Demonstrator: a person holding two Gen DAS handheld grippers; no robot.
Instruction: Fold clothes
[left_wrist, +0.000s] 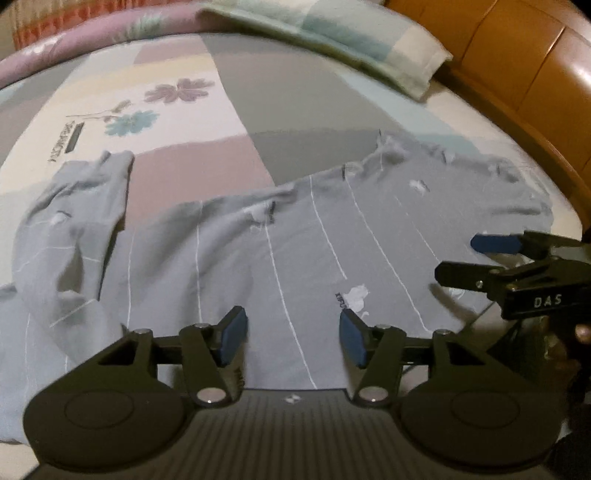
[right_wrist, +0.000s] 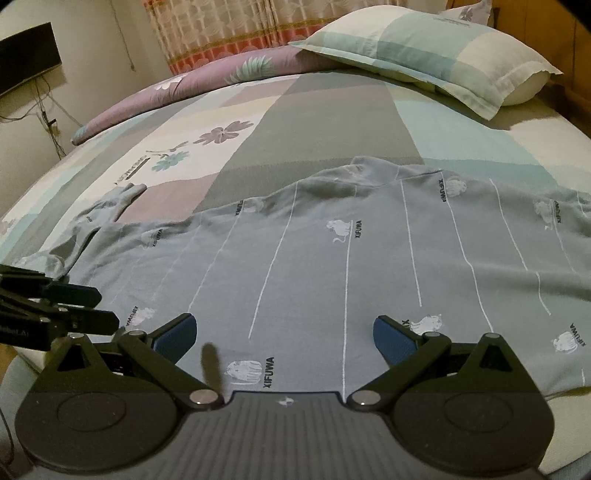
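A grey garment (left_wrist: 314, 229) with thin white stripes and small white animal prints lies spread flat on the bed, also filling the right wrist view (right_wrist: 332, 258). One sleeve (left_wrist: 74, 210) is bent up at its left end. My left gripper (left_wrist: 293, 338) hovers open over the garment's near hem with nothing between its blue pads. My right gripper (right_wrist: 284, 338) stands wide open over the same hem, empty too. Each shows in the other's view: the right gripper (left_wrist: 469, 260) at the right, the left gripper (right_wrist: 107, 306) at the left edge.
The bed sheet (left_wrist: 184, 110) is patchwork with flower prints. A checked pillow (right_wrist: 424, 55) lies at the head, beside a wooden headboard (left_wrist: 517, 62). A rolled purple quilt (right_wrist: 177, 92) runs along the far side. A dark screen (right_wrist: 26, 55) with cables hangs on the wall.
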